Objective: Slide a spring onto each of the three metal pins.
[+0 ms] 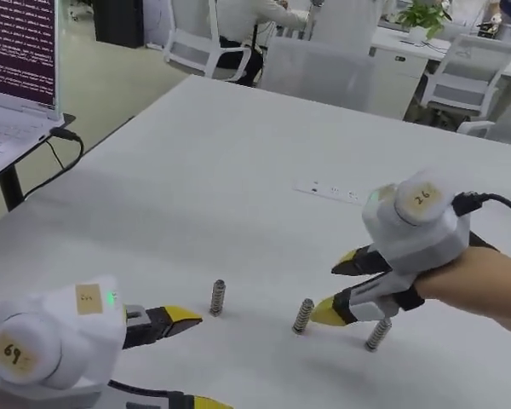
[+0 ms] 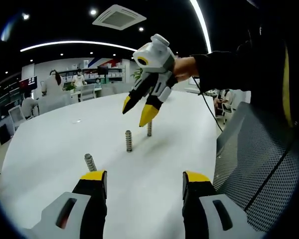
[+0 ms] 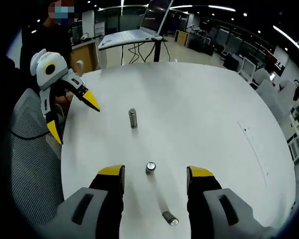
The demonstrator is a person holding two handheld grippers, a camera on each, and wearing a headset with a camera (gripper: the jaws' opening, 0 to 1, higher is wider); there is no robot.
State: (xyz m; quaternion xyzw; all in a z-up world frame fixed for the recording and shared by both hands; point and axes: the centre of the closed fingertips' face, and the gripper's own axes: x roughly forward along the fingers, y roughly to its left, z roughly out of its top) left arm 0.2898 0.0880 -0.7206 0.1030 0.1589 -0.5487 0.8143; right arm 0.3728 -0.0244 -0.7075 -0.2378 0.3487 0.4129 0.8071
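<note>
Though head view crops it, left gripper (image 2: 144,175) spreads its jaws, right gripper (image 1: 325,294) too.

The right gripper's (image 3: 155,172) parted jaws frame 1 spring (image 3: 150,168) of 3 on the white table (image 3: 214,109).

The head view's bottom edge cuts the left gripper (image 1: 206,361) at its lower jaw; the laptop (image 1: 17,77) is cropped. Marks (image 1: 328,189) near the table (image 1: 238,153)'s far edge are unreadable.
</note>
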